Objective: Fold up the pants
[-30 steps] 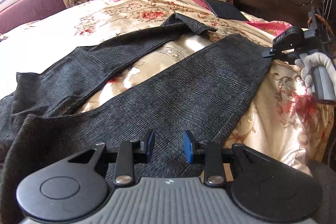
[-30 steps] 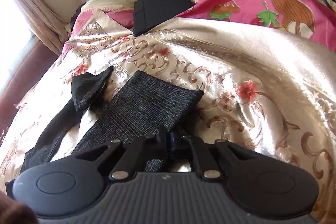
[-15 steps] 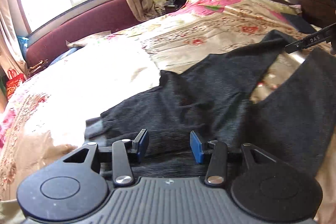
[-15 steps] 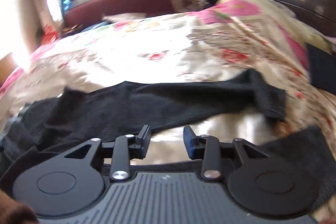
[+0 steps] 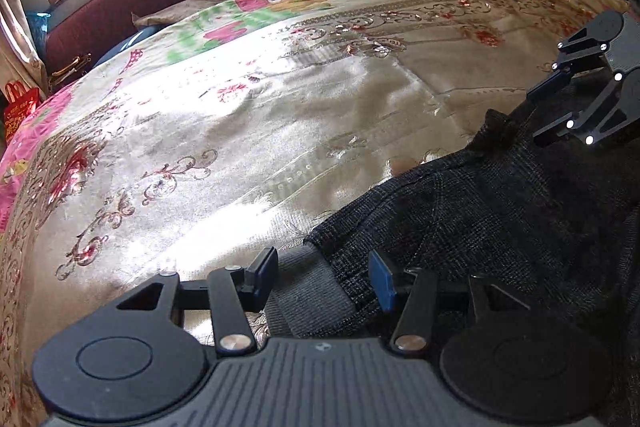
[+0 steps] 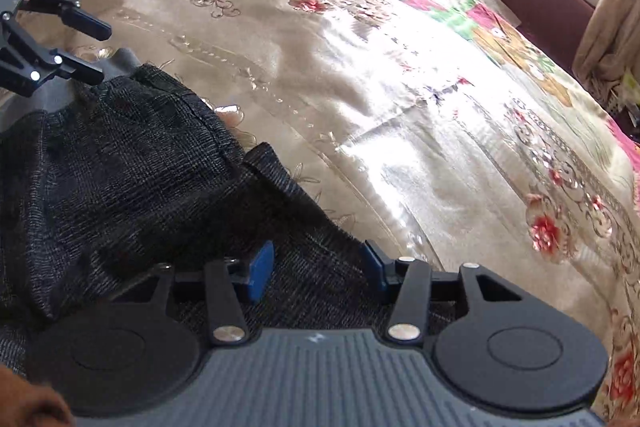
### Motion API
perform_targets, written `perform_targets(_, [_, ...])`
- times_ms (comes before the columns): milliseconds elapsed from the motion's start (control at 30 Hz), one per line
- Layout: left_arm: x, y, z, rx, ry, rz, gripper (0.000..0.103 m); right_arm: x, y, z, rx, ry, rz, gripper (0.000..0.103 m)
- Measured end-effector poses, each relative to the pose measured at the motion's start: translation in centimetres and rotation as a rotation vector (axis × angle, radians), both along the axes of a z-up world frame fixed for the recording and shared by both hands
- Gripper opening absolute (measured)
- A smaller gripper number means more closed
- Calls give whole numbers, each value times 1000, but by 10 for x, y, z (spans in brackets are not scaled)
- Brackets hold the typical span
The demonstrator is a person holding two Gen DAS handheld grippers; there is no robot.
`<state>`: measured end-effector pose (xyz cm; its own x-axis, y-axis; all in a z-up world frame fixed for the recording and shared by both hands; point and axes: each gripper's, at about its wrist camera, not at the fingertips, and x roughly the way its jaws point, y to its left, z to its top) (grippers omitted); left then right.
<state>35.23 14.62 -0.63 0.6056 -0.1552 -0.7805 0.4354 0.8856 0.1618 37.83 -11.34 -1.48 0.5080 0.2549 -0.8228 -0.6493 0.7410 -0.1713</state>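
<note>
Dark woven pants (image 5: 500, 211) bunched on the bed (image 5: 248, 131), heaped at the near edge under both tools, satin bedspread bare beyond. Left tongs (image 5: 323, 277) spread wide, holding nothing, waistband edge and grey inner lining lying between the blue pads (image 5: 382, 281) but not pinched. Right tongs (image 6: 316, 269) likewise wide open, empty, hovering over a fold of cloth with a loose flap just ahead. Each tool visible in the other's view, close together over the same heap. Risks, judged from this: closing now on the lump likely to catch several layers at once, so the fold drags crooked; pinching lining only could turn the waistband inside out; slick satin underneath may let the whole garment slide instead of folding, or get nipped along with the cloth; tools so near each other could knock together. Legs out of view, so alignment impossible to confirm. Fold looks early or midway, edges not squared.
</note>
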Motion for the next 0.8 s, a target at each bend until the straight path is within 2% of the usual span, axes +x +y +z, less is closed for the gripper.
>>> perform_targets(100, [11, -1, -20, 32, 47, -17, 69, 12, 7, -15, -58, 10, 48, 50])
perform_targets(200, [10, -2, -25, 55, 26, -40, 80, 19, 6, -23, -58, 24, 60, 58])
perform_targets(333, [10, 3, -21, 50, 33, -65, 81, 23, -2, -19, -65, 36, 89, 59])
perform_targets(467, [22, 6, -27, 32, 82, -42, 86, 40, 0, -22, -68, 147, 84, 60])
perform_targets(533, [23, 7, -31, 36, 86, -36, 89, 40, 2, -23, -83, 149, 83, 58])
perform_targets(567, [23, 8, -32, 34, 84, -33, 89, 37, 3, -23, -94, 144, 77, 52])
perform_targets(633, [18, 7, -30, 22, 84, -17, 83, 31, 2, -23, -98, 147, 53, 35])
perform_targets(667, [14, 5, -29, 41, 67, -18, 80, 27, 0, -21, -102, 151, 37, 17])
perform_targets(700, [11, 3, -28, 57, 55, -21, 76, 25, -1, -20, -112, 151, 15, 5])
perform_targets(767, [4, -2, -24, 95, 31, -25, 68, 19, -7, -16, -131, 134, -27, 5])
perform_targets(800, [0, -4, -21, 113, 15, -25, 59, 16, -9, -13, -133, 124, -42, 5])
